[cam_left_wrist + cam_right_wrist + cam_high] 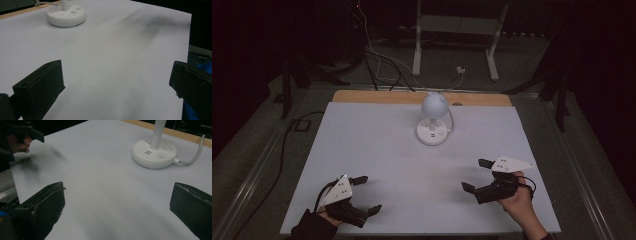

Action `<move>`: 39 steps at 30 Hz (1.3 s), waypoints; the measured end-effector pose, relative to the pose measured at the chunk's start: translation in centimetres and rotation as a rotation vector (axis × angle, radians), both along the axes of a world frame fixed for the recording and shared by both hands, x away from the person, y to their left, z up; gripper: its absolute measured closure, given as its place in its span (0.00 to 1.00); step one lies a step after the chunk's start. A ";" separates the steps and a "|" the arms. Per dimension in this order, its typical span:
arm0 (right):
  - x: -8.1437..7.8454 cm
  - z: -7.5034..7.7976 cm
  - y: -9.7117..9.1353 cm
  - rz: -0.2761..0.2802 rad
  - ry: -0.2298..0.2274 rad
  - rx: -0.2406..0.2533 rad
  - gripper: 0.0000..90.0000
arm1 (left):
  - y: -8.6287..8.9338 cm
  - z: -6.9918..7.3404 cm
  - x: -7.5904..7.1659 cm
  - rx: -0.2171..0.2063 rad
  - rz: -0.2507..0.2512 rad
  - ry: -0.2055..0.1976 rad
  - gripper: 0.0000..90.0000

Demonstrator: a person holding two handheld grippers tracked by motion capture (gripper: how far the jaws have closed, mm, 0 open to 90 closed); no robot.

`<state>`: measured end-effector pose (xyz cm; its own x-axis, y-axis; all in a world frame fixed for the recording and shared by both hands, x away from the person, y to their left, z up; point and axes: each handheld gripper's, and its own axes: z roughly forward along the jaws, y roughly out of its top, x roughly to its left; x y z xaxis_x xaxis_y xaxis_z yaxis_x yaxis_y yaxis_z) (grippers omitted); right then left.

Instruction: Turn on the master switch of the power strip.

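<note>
A white desk lamp (433, 120) stands at the back middle of the white table sheet (377, 150), its round head bent over a round base (66, 16) (154, 153) with sockets and a button. My left gripper (366, 194) hovers near the front left edge, open, nothing between its jaws. My right gripper (476, 175) is at the front right, held by a hand, also open and empty. Both point toward the table's middle, well short of the lamp.
The lamp's white cable (197, 152) runs off the back over a wooden strip (362, 96). Behind the table, cables (377, 60) lie on the floor by a white stand (457, 30). The room around is dark.
</note>
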<state>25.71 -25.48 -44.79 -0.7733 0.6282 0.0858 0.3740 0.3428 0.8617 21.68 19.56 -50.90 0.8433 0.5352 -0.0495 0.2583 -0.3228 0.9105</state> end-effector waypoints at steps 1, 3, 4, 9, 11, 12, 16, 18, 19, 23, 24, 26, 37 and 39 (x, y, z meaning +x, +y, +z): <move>0.1 0.1 0.1 0.002 -0.003 -0.004 0.00 | 0.0 0.0 0.0 -0.001 0.000 0.000 0.00; 0.4 0.4 0.2 0.007 -0.004 0.001 0.00 | 0.0 0.0 0.0 -0.001 -0.002 0.001 0.00; 0.5 0.5 0.3 0.008 -0.008 -0.002 0.00 | 0.0 0.0 0.0 -0.001 -0.002 0.001 0.00; 1.1 1.1 0.7 0.021 -0.020 0.000 0.00 | 0.0 0.0 0.0 -0.003 0.000 0.001 0.00; 1.4 1.3 0.9 0.024 -0.023 0.000 0.00 | 0.0 0.0 0.0 -0.006 0.001 0.002 0.00; 1.4 1.3 0.9 0.024 -0.023 0.000 0.00 | 0.0 0.0 0.0 -0.006 0.002 0.002 0.00; 2.2 1.9 1.2 0.029 -0.034 -0.001 0.00 | 0.0 0.0 0.0 -0.007 0.000 0.002 0.00; 2.5 2.2 1.3 0.031 -0.037 0.004 0.00 | 0.0 0.0 -0.1 -0.007 0.000 0.002 0.00; 2.6 2.3 1.3 0.030 -0.038 0.001 0.00 | 0.0 0.0 -0.1 -0.007 0.000 0.002 0.00; 3.3 2.8 1.6 0.032 -0.050 -0.002 0.00 | 0.0 0.1 -0.1 -0.010 -0.001 0.002 0.00; 3.4 2.9 1.6 0.030 -0.051 -0.002 0.00 | 0.0 0.0 -0.1 -0.009 0.000 0.002 0.00; 3.7 3.1 1.7 0.028 -0.056 0.002 0.00 | 0.0 0.0 -0.1 -0.009 -0.001 0.003 0.00; 5.4 3.7 2.5 0.031 -0.066 0.007 0.00 | 0.1 0.1 -0.1 -0.012 -0.001 0.003 0.00; 5.7 3.7 2.6 0.030 -0.065 0.006 0.00 | 0.0 0.1 -0.1 -0.014 -0.001 0.004 0.00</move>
<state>31.37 -22.84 -41.11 -0.7959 0.6043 0.0380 0.3066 0.3482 0.8859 21.61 19.61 -50.82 0.8439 0.5332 -0.0599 0.2612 -0.3108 0.9139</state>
